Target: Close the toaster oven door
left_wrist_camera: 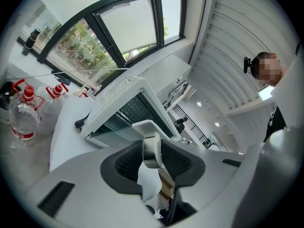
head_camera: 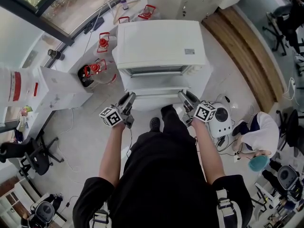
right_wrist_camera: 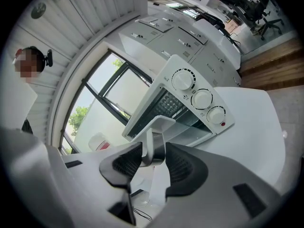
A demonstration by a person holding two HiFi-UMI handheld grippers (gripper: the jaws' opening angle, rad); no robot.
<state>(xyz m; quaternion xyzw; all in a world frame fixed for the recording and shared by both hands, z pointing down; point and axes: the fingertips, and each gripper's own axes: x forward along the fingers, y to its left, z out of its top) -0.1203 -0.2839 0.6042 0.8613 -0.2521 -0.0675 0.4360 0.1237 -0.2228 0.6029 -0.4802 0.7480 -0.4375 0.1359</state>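
Left tool: your left tool (left_wrist_camera: 152,152) is partly closed, its pads pressed on one post of the handle (left_wrist_camera: 151,127). It has nothing else in it.
Right tool: your right tool (right_wrist_camera: 153,152) is clamped the same way on the handle's other post.
Door: the door (head_camera: 154,96) is still open and hangs out from the front of the oven (head_camera: 161,44), which sits on the table (right_wrist_camera: 259,127). Its front edge is at your tools.
Slip: the posts look smooth and narrow. If you swing up with a loose squeeze, a pad may slide off and the door would likely drop back.
Uneven lift: if you raise one hand faster than the other, you could twist the door on its hinge or wrench a tool off its post.
Overpush: if you press hard at the end of the swing, the oven may skid back on the table.
Pinch: watch that the tool tips don't get caught between handle and oven front as the gap closes.
Early release: if you let go before the door sits flush, it may fall open again.
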